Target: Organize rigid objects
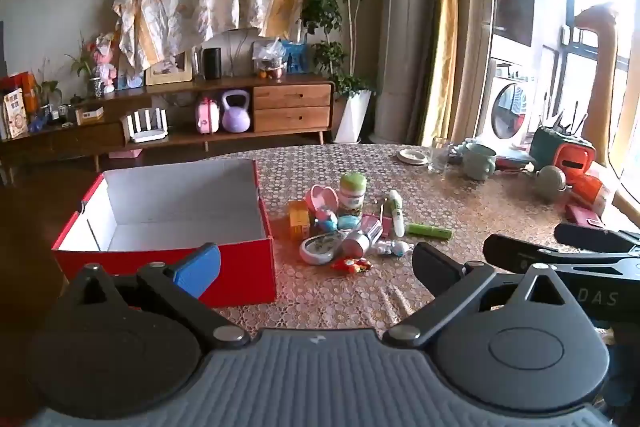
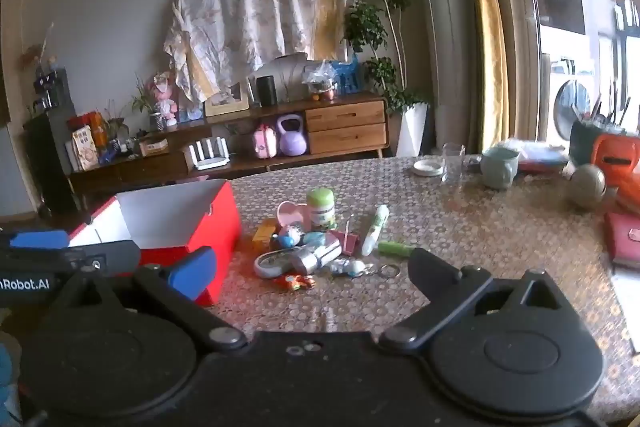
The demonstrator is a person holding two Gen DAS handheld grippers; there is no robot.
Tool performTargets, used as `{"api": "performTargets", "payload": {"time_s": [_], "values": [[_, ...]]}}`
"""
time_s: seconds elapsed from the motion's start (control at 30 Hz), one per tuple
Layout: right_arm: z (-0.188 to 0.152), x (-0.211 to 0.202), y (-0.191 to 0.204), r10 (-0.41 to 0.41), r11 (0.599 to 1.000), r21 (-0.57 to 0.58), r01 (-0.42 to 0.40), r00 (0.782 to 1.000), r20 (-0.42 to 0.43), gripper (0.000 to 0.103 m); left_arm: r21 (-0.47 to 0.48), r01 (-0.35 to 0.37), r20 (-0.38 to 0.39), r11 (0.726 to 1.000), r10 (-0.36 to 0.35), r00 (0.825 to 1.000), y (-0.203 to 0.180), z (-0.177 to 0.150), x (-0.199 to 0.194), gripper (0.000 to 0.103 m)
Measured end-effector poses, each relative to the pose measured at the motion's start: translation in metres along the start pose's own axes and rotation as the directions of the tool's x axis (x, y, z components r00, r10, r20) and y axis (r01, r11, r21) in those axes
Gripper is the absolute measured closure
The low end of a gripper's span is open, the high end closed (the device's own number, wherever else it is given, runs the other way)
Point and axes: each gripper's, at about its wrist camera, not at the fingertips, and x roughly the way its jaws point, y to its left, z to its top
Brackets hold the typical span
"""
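With both the left gripper (image 1: 316, 259) and right gripper (image 2: 312, 269) spread wide and empty, the toy pile (image 1: 344, 223) lies at three o'clock of the empty red box (image 1: 180, 211) on the bench (image 1: 460, 203), so a careless grab could topple the green-capped bottle (image 1: 353, 195).

Shiny plastic toys, a paper box and a bumpy cloth

The red box (image 1: 168, 255) looks like smooth cardboard, white and matt inside. The tablecloth (image 1: 460, 203) looks bumpy like lace, with a soft shine. The little things in the pile (image 1: 344, 223) look mostly like glossy plastic; one small can (image 1: 356, 243) looks like shiny metal. The cabinet (image 1: 292, 107) is smooth wood. The cup (image 2: 454, 163) is clear glass. The mug (image 2: 500, 167) looks smooth and glazed.
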Motion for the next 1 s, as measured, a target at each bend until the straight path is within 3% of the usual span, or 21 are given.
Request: {"api": "performTargets", "payload": {"time_s": [0.03,0.1,0.43,0.73,1.0], "values": [[0.001,-0.001,0.007,-0.005,1.000,-0.008,0.005,1.000,0.002,0.001,-0.006,0.002,-0.004,1.000,-0.002,1.000,0.000,0.000,0.000,0.000],[0.000,-0.002,-0.002,0.061,0.991,0.115,-0.062,0.998,0.013,0.000,-0.014,-0.004,-0.022,1.000,0.004,1.000,0.000,0.000,0.002,0.000],[0.000,-0.001,-0.005,0.057,0.995,0.085,-0.057,0.998,0.002,0.000,-0.062,-0.010,-0.054,0.998,0.007,0.999,0.007,0.000,0.001,0.000],[0.001,-0.005,0.000,0.047,0.997,0.054,-0.047,0.999,0.006,0.000,-0.067,-0.035,-0.053,0.997,0.032,0.998,0.008,-0.001,0.003,0.000],[0.004,-0.005,0.003,0.052,0.998,0.044,-0.052,0.999,0.004,0.000,-0.079,-0.017,-0.045,0.997,0.013,0.999,0.009,-0.003,0.002,0.000]]}}
